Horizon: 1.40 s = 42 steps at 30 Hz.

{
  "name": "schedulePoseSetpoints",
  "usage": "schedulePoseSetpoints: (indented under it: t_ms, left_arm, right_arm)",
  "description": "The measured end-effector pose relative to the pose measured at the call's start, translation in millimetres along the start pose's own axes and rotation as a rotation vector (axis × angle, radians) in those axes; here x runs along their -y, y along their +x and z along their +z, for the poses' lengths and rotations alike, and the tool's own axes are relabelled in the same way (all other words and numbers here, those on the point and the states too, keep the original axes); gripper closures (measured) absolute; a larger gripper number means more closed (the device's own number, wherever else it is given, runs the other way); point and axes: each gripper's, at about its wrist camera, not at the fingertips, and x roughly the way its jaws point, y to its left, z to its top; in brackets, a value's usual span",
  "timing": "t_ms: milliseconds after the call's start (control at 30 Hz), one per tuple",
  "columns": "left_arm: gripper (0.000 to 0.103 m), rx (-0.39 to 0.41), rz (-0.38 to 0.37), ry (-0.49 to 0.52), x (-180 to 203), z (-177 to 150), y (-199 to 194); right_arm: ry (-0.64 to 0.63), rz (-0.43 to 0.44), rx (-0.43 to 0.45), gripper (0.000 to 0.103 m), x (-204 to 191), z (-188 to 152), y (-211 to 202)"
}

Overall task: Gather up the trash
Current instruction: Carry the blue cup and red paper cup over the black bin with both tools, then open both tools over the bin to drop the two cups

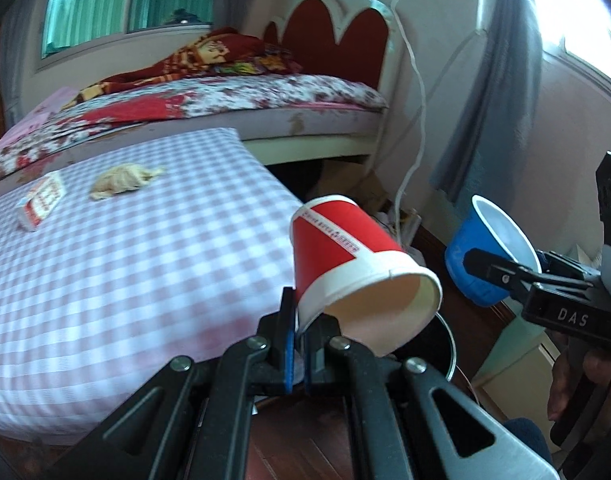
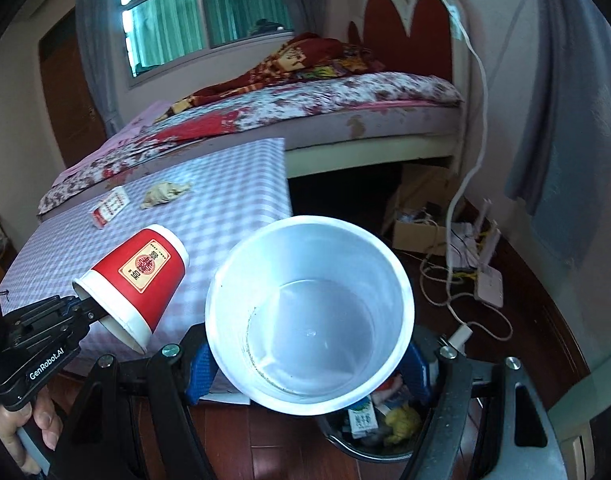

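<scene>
My left gripper [image 1: 295, 320] is shut on the rim of a red paper cup [image 1: 345, 248], which tilts with its mouth toward the camera. The right wrist view shows that same cup [image 2: 133, 280] at the left, pinched by the left gripper [image 2: 91, 312] in a person's hand. My right gripper [image 2: 309, 364] is shut on a blue cup with an empty white inside [image 2: 309, 312], its blue pads [image 2: 201, 372] pressing the sides. This blue cup [image 1: 477, 256] appears at the right of the left wrist view. Under both cups stands a dark trash bin [image 2: 419, 440] with litter in it.
On a table with a lilac checked cloth [image 1: 125, 280] lie a crumpled tissue [image 1: 121, 180] and a small red-and-white box [image 1: 41, 204]. A bed [image 2: 345, 120] stands behind. A cardboard box [image 2: 417, 236], cables and a white router [image 2: 489, 284] clutter the floor at the right.
</scene>
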Motion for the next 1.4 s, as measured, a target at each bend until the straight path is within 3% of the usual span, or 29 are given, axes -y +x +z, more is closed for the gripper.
schedulePoseSetpoints:
  t_ms: [367, 600, 833, 1133, 1267, 1333, 1367, 1400]
  left_arm:
    - [0.1, -0.092, -0.087, 0.07, 72.2, -16.6, 41.3]
    - [0.1, -0.16, -0.113, 0.078, 93.1, -31.3, 69.7]
    - [0.1, -0.226, -0.12, 0.074, 101.5, -43.7, 97.8]
    - [0.099, -0.288, -0.145, 0.055, 101.1, -48.6, 130.6]
    - [0.098, -0.304, -0.228, -0.015, 95.4, -53.1, 143.9]
    - [0.072, -0.329, -0.24, -0.027, 95.7, -58.8, 152.6]
    - [0.036, -0.334, -0.23, -0.027, 95.9, -63.3, 156.0]
    - [0.023, -0.328, -0.208, -0.023, 95.7, -67.3, 156.8]
  right_arm:
    - [0.073, -0.058, -0.053, 0.026, 75.6, -31.7, -2.9]
    - [0.101, -0.082, -0.114, 0.026, 113.2, -55.6, 8.6]
    - [0.061, -0.071, -0.221, 0.026, 122.3, -80.3, 43.5]
    - [0.019, -0.042, -0.284, 0.026, 124.9, -85.2, 77.4]
    - [-0.04, -0.03, -0.321, 0.026, 120.0, -87.7, 97.2]
    - [-0.08, -0.043, -0.34, 0.019, 117.9, -96.0, 109.7]
    - [-0.102, -0.075, -0.365, 0.013, 118.5, -101.4, 117.3]
    - [-0.117, -0.11, -0.391, 0.002, 120.1, -108.1, 123.3]
